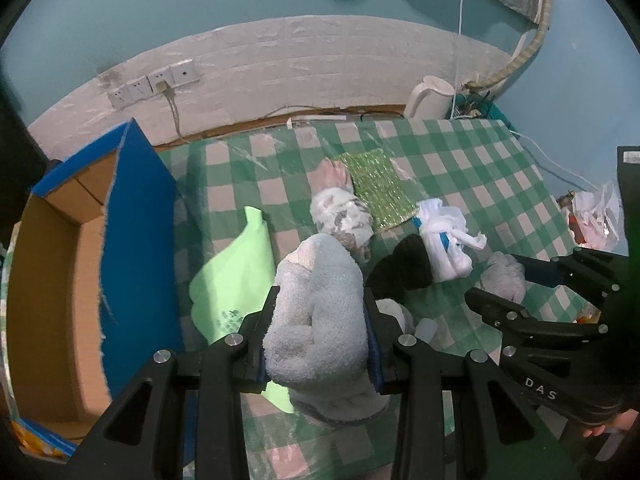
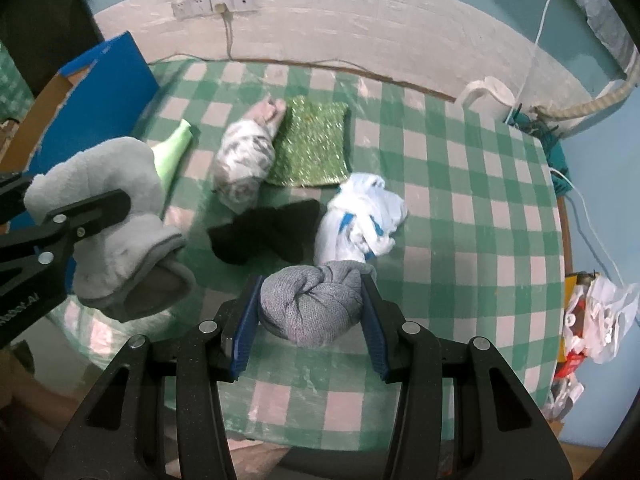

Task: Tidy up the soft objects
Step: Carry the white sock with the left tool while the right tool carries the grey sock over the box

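Slippage is my worry: my left claw (image 1: 320, 332) is clamped on the fluffy grey sock bundle (image 1: 316, 320), lifted near the open cardboard box (image 1: 52, 272) at left, and its loose cuff could snag the rim. My right claw (image 2: 310, 312) stands apart around the knitted grey sock ball (image 2: 310, 304) on the checked worktop (image 2: 460, 220); squeezing off-centre could roll it away.
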